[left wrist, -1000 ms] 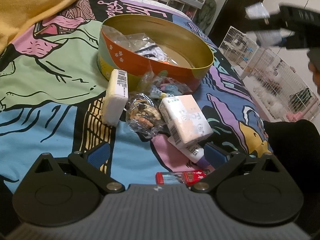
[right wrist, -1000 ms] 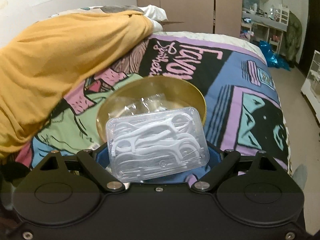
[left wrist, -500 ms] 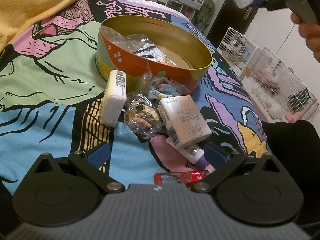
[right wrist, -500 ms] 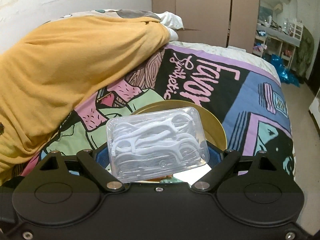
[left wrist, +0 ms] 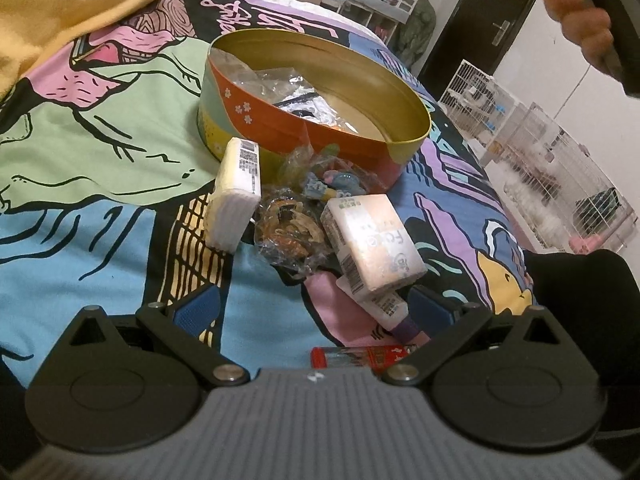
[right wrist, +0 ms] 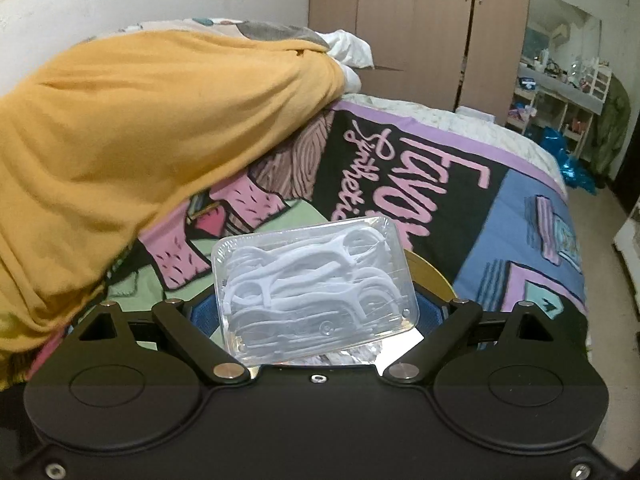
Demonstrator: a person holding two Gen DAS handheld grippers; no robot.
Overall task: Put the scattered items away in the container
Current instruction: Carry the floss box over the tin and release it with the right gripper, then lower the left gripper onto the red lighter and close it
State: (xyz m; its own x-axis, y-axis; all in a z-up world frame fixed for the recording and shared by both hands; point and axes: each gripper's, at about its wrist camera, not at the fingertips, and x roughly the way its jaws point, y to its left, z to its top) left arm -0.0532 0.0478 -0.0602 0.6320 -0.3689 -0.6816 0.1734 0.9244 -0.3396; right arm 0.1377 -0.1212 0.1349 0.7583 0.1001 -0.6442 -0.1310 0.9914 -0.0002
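Our right gripper is opening around the floss box above the tin; our left gripper hangs apart, empty.

The tin sits on the bedspread; packets cluster before it, a blanket behind-left.
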